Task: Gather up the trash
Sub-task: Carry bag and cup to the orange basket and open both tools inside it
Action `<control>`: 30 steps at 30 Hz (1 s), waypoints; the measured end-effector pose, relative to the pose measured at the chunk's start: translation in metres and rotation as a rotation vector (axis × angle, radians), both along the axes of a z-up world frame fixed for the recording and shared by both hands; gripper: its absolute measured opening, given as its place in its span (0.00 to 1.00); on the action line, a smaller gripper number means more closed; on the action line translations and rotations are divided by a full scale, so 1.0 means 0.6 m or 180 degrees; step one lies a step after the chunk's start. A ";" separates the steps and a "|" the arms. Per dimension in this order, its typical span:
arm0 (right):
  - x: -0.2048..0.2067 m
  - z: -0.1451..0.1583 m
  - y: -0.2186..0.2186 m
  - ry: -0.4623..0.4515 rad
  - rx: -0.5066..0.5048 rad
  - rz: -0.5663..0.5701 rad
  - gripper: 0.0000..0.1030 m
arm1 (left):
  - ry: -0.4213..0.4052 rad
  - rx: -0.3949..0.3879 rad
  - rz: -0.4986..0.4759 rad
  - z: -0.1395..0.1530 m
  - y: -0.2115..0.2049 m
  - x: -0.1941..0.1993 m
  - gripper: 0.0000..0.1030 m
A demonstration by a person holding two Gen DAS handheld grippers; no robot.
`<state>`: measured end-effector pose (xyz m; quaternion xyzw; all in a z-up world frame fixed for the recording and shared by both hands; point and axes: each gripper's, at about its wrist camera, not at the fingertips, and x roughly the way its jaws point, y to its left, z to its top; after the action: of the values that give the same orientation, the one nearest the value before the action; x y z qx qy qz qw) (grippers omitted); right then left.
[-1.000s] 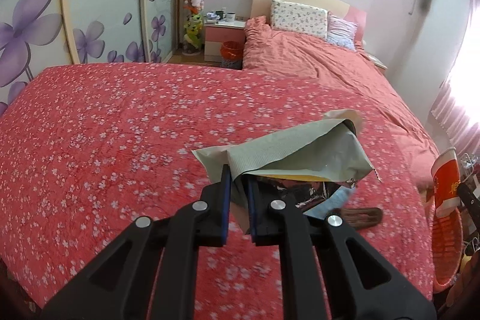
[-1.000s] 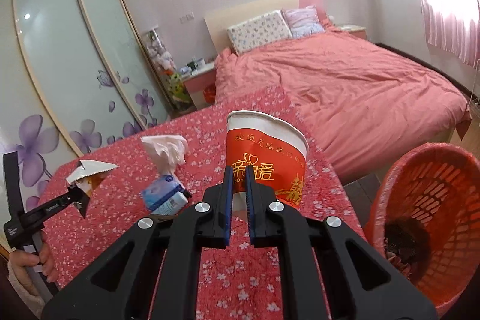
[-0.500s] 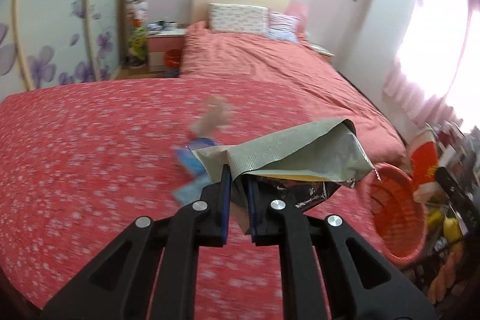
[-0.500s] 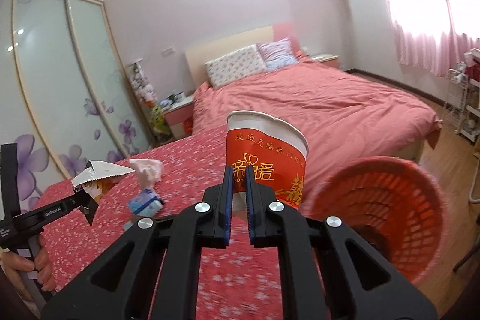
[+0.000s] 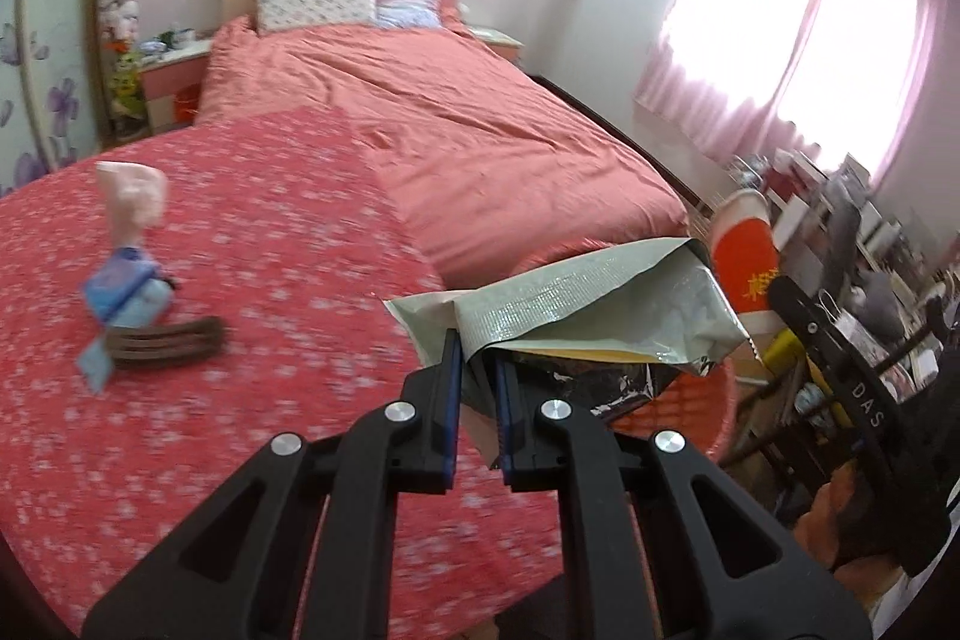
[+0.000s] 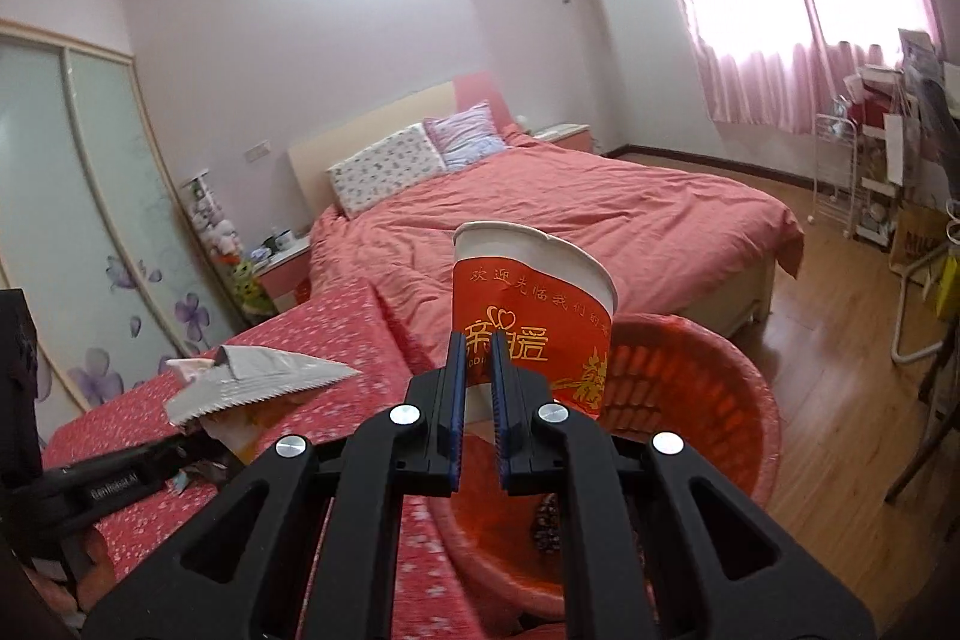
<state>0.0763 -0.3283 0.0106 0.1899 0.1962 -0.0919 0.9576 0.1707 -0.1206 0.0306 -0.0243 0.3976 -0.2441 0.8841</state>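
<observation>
Both hands have swung toward the red basket (image 6: 708,400) since a second ago. Left tongs (image 5: 478,370) are clamped on a silver snack wrapper (image 5: 600,316); right tongs (image 6: 477,370) pinch a red paper cup (image 6: 531,322) over the basket's rim. Only the left view shows the tissue pack (image 5: 123,295) and brown hair clip (image 5: 168,349) lying on the flowered table (image 5: 270,250) at nine o'clock. Only the right view shows the basket's inside, with dark bits too small to name. Beyond lies the pink bed (image 6: 570,220), with curtains (image 6: 810,10) at two o'clock. Motion blurs the table.
</observation>
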 end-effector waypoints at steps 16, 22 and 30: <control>0.017 -0.048 -0.071 0.0107 0.0293 -0.0153 0.08 | 0.0312 0.0229 -0.0445 -0.107 -0.162 0.037 0.24; 0.025 -0.064 -0.086 0.0210 0.0431 -0.0097 0.16 | 0.0428 0.0326 -0.0464 -0.140 -0.176 0.050 0.43; 0.019 -0.068 -0.082 0.0312 0.0358 -0.0189 0.39 | 0.0399 0.0385 -0.0358 -0.139 -0.135 0.055 0.57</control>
<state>0.0874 -0.3773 -0.0300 0.2443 0.2420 -0.1183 0.9315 0.2035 -0.2017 -0.0530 0.0363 0.4669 -0.2670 0.8423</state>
